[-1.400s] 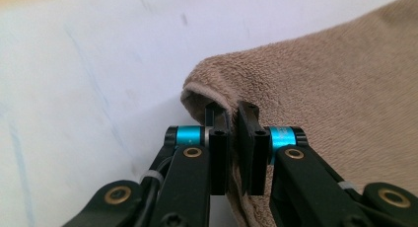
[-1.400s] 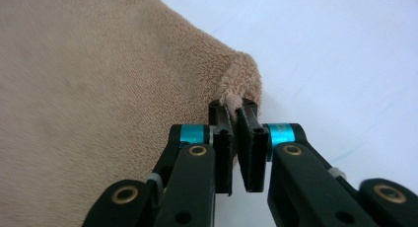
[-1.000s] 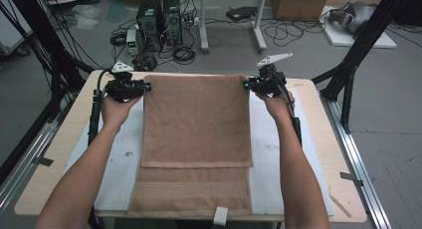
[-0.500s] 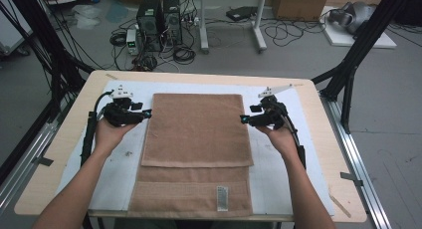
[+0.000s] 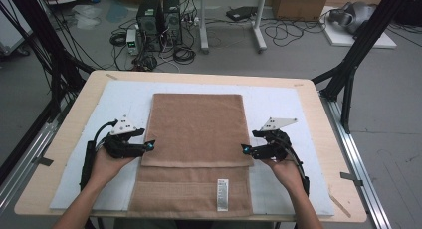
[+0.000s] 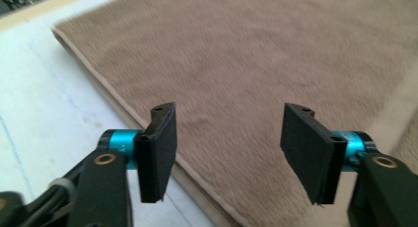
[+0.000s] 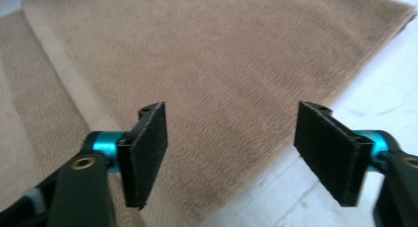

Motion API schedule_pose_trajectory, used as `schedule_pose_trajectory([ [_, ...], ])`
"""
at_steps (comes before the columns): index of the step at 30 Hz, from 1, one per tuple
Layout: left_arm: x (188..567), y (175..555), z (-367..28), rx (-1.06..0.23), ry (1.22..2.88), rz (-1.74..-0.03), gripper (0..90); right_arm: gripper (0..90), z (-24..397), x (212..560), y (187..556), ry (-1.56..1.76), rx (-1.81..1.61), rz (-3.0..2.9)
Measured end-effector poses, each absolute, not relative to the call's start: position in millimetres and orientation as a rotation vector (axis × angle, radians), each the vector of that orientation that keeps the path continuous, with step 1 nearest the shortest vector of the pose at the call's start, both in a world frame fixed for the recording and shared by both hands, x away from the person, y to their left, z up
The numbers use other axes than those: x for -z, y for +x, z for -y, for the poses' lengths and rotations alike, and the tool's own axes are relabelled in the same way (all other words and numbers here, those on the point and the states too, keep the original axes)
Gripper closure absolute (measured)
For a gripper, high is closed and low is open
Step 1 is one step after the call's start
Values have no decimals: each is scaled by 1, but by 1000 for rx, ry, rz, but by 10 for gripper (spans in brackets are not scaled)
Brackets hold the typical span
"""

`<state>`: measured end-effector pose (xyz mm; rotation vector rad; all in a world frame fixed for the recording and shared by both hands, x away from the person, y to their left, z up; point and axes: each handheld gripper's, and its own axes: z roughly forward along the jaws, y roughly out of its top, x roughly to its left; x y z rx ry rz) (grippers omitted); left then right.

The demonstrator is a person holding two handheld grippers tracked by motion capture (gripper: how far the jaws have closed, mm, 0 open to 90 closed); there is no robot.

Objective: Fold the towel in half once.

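A brown towel [image 5: 196, 139] is lying folded in the middle of the table, its upper layer covering the far part and its folded edge running left to right, while a single layer with a white label [image 5: 222, 194] is reaching on toward the near edge. The left gripper [image 5: 149, 146] is hovering just beside the left end of that folded edge, and the right gripper [image 5: 245, 149] is sitting just beside its right end; both have just been opening their jaws, which are now standing apart with nothing pinched between them, the towel released. Under the towel a white mat [image 5: 278, 99] is covering most of the pale wooden table [image 5: 318, 114], leaving bare wood along the sides. Black frame struts [image 5: 358, 55] are rising at both sides of the table. Beyond the far edge, on the grey floor, two computer towers [image 5: 159, 20] are standing among loose cables [image 5: 293, 35], and cardboard boxes [image 5: 298, 2] are sitting farther back.
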<state>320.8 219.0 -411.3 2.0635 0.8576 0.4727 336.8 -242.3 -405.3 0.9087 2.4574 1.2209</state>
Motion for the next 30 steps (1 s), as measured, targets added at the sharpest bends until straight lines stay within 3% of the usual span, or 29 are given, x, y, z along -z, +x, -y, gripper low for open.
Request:
schedule_pose_trajectory([
  [4,424,313,-219,-452,2070,-832,424,467,238,417,335,886,-1197,-2518],
  [16,429,313,-215,-405,2133,-786,544,630,223,433,340,837,-1094,-2613],
  [30,430,316,-217,-396,2128,-807,583,702,220,437,340,827,-1079,-2623],
])
